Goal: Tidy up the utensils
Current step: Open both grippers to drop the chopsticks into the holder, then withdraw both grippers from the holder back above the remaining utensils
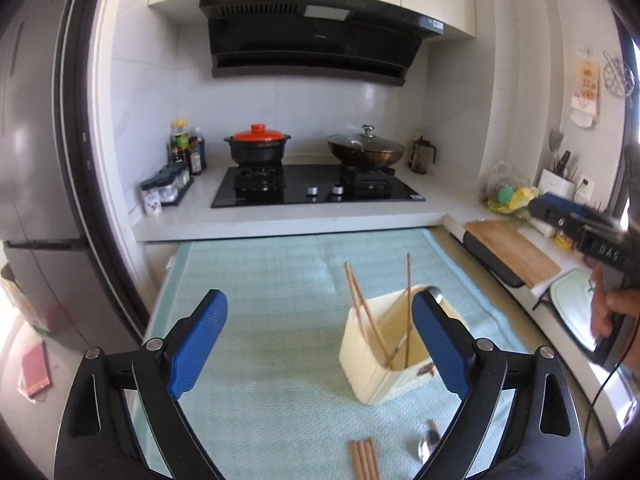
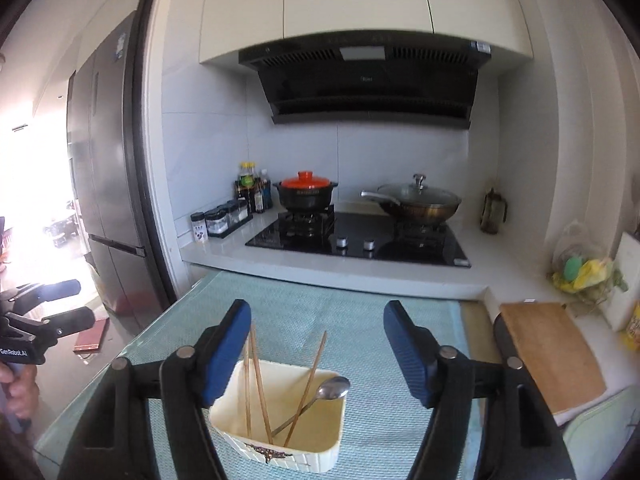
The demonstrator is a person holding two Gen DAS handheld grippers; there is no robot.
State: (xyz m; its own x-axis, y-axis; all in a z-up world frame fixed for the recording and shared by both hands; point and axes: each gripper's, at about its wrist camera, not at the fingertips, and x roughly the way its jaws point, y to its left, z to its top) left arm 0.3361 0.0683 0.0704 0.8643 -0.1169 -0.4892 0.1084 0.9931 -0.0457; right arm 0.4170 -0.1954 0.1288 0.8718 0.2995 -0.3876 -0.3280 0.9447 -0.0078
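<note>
Here, left to right:

Fridge (image 1: 36, 128): grey, tall, at the far left edge beside the kitchen counter.

Seasoning jars (image 2: 224, 220): a row on the counter's left end, dark bottles standing behind them.

Left gripper (image 1: 320, 344): blue fingers (image 1: 198, 344) spread wide apart, nothing between the pads; it hangs over the desk with the holder showing just inside its right finger. In the right wrist view it appears at the far left edge, gripped by a hand (image 2: 16, 388).

Desk (image 1: 260, 280): covered with a pale green woven cloth, set against the front of the counter.

Clay pot (image 1: 258, 146): black with an orange lid, on the left burner of the hob.

Loose chopsticks (image 1: 364, 460): a bundle lying flat on the cloth at the near edge, in front of the holder.

Holder (image 2: 280, 420): cream rectangular tub standing upright on the cloth, open top.

Chopsticks in holder (image 2: 256, 384): several wooden sticks leaning inside, some to the left wall, one slanting right.

Spoon in holder (image 2: 334, 388): metal, bowl end up, resting against the tub's right side.

Loose spoon (image 1: 426, 446): metal, on the cloth near the loose chopsticks, partly hidden by the left gripper's frame.

Right gripper (image 2: 316, 352): fingers (image 2: 408, 354) apart, empty, poised directly above the holder without touching it.

Wok (image 2: 418, 200): glass-lidded, on the right burner.

Cutting board (image 2: 552, 356): wooden, on the counter right of the desk.
</note>
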